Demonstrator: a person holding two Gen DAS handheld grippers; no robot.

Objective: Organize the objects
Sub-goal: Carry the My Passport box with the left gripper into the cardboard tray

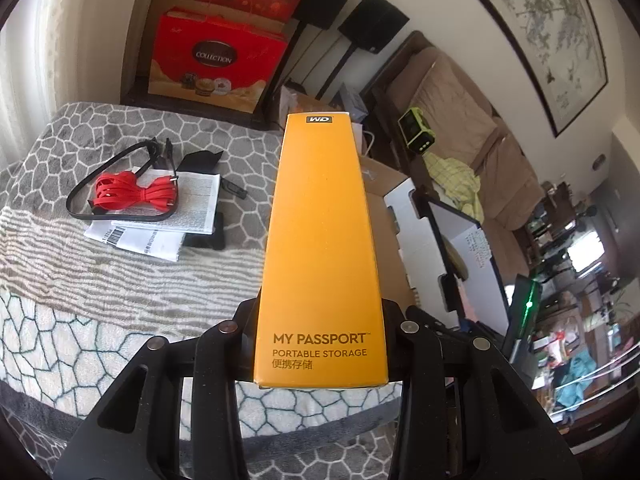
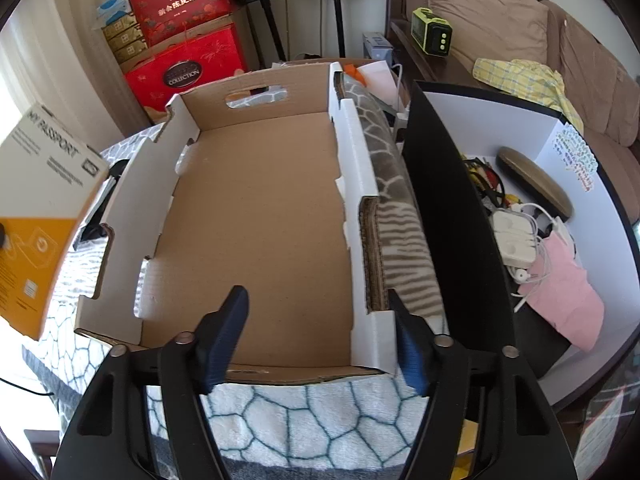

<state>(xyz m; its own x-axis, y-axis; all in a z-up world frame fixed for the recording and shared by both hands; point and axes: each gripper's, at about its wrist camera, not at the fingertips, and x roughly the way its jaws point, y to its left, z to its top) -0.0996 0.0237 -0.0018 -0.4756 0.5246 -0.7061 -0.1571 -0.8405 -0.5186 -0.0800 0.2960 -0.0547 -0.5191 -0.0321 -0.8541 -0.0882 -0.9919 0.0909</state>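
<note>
My left gripper (image 1: 320,312) is shut on a long yellow "My Passport" storage box (image 1: 320,220), which stands out in front of the camera above the patterned blanket (image 1: 100,300). The right wrist view shows the same box (image 2: 44,208) lifted at the far left, beside an empty cardboard tray (image 2: 260,208). My right gripper (image 2: 316,296) hovers open over the tray's near end. Its left finger is above the tray floor and its right finger is by the tray's right wall, with nothing pinched between them. A red cable bundle (image 1: 132,194), a black cable (image 1: 104,184) and paper leaflets (image 1: 176,208) lie on the blanket.
Right of the tray stands a white bin with a black wall (image 2: 560,148) holding chargers (image 2: 516,236), a pink cloth (image 2: 560,296) and a glasses case (image 2: 536,184). Red gift boxes (image 2: 188,68) are stacked behind. A sofa (image 2: 500,20) runs along the right.
</note>
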